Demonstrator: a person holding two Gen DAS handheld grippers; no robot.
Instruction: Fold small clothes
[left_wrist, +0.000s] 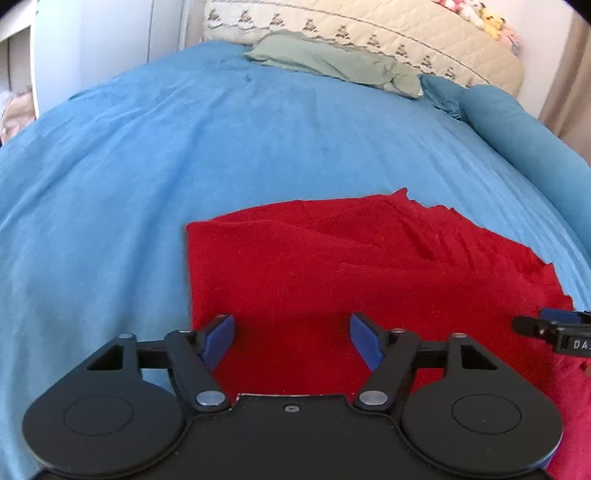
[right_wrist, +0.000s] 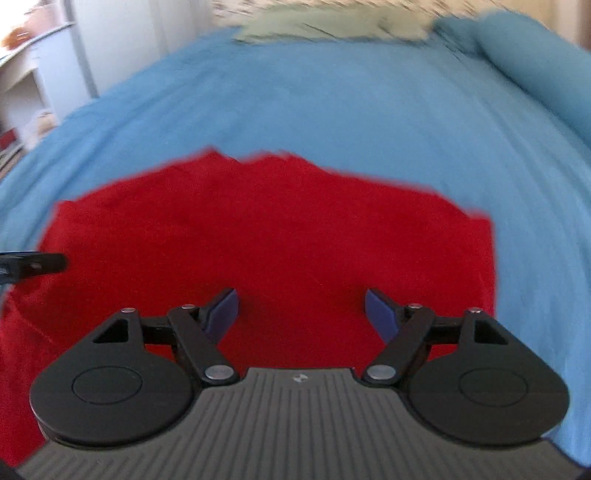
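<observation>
A red garment (left_wrist: 351, 266) lies partly folded on the blue bed cover (left_wrist: 184, 155). My left gripper (left_wrist: 291, 341) is open and empty, just above the garment's near left part. My right gripper (right_wrist: 301, 314) is open and empty over the garment's (right_wrist: 258, 229) near right part; that view is motion-blurred. The tip of the right gripper shows at the right edge of the left wrist view (left_wrist: 554, 330). The tip of the left gripper shows at the left edge of the right wrist view (right_wrist: 33, 264).
A pale green cloth (left_wrist: 332, 62) lies at the far end of the bed by a quilted cream pillow (left_wrist: 388, 33). A blue bolster (left_wrist: 524, 136) runs along the right side. White furniture (right_wrist: 44, 74) stands to the left.
</observation>
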